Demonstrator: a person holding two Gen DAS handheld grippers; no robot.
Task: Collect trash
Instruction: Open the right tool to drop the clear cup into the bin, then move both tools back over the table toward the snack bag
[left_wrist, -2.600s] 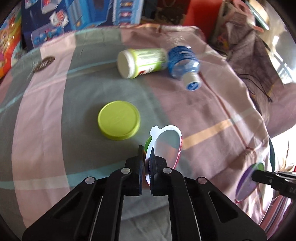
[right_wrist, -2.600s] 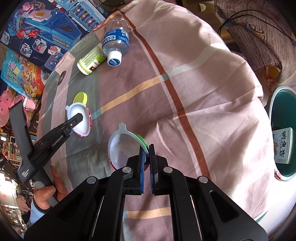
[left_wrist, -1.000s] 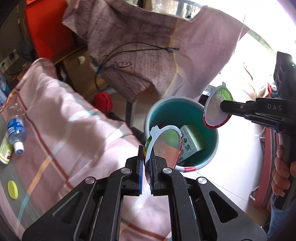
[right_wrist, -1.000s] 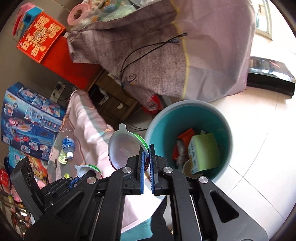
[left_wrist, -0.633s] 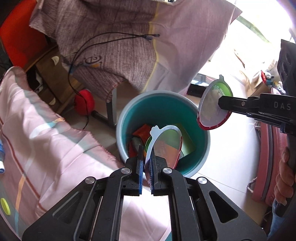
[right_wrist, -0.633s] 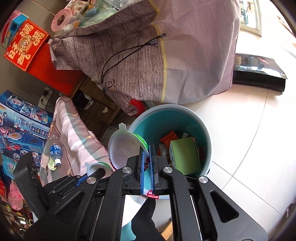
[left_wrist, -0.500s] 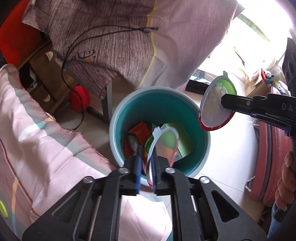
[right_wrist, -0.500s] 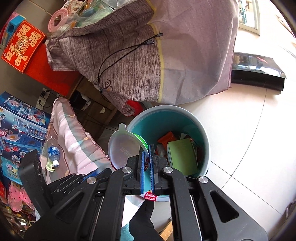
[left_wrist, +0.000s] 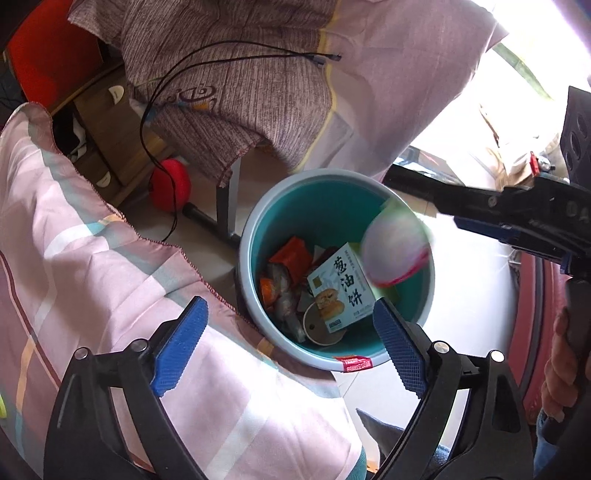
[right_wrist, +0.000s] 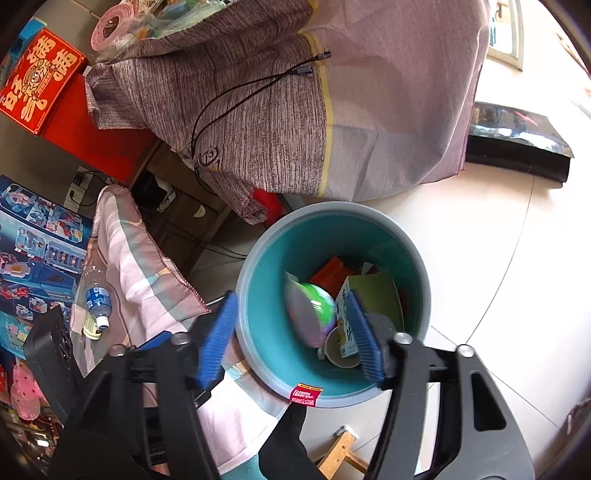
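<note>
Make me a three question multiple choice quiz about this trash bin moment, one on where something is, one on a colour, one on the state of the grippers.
1. Where is the printed snack box?
A. On the pink bedsheet
B. Inside the bin
C. On the floor tiles

2. What colour is the inside of the bin?
A. Teal
B. Red
C. Yellow

3. How do the two hand-held grippers stand?
A. Both shut on lids
B. Left shut, right open
C. Both open, holding nothing

Answers:
1. B: the snack box lies among wrappers within the bin.
2. A: the bin's inner wall is teal under a grey rim.
3. C: the left hand-held gripper and the right hand-held gripper both show their blue pads spread wide, while a blurred lid is in the air over the bin, touching neither.
</note>
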